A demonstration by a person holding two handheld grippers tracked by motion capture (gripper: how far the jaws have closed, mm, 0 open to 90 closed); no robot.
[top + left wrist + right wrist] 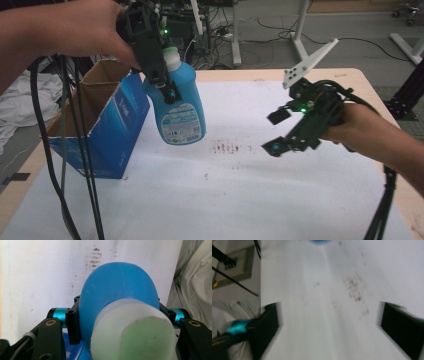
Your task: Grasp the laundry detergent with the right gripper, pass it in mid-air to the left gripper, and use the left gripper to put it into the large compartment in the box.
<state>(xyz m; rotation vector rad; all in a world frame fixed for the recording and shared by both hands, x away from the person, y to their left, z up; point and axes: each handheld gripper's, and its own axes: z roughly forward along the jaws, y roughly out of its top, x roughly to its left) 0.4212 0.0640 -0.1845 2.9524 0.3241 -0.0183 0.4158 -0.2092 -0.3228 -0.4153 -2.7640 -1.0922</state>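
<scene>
Right gripper (pixel 276 131): closest to the camera side, well off to the right of the bottle, jaws spread wide with nothing between them, just hanging over the white table cover (pixel 250 200). Own view pretty blurry, both black jaws far apart at the edges, bare cover in the gap.

Stain (pixel 225 147): reddish-brown smudge on the cover, just right of the bottle's bottom edge, between bottle and right gripper.

Bottle (pixel 180 107): blue detergent bottle, white cap (pixel 171 56), printed label on the front. Lifted clear of the cover, tilted a bit, hanging next to the box's open side.

Left gripper (pixel 165 85): clamped on the bottle up near its shoulder, coming down from above. Own view looking straight down over the cap (pixel 135 332), pads pressed against the blue body (pixel 117 287) on both sides.

Box (pixel 107 125): blue cardboard carton, top open, brown inside, immediately left of the bottle, at the table's left edge.

Background: behind the bottle, floor with cables and desk legs.
</scene>
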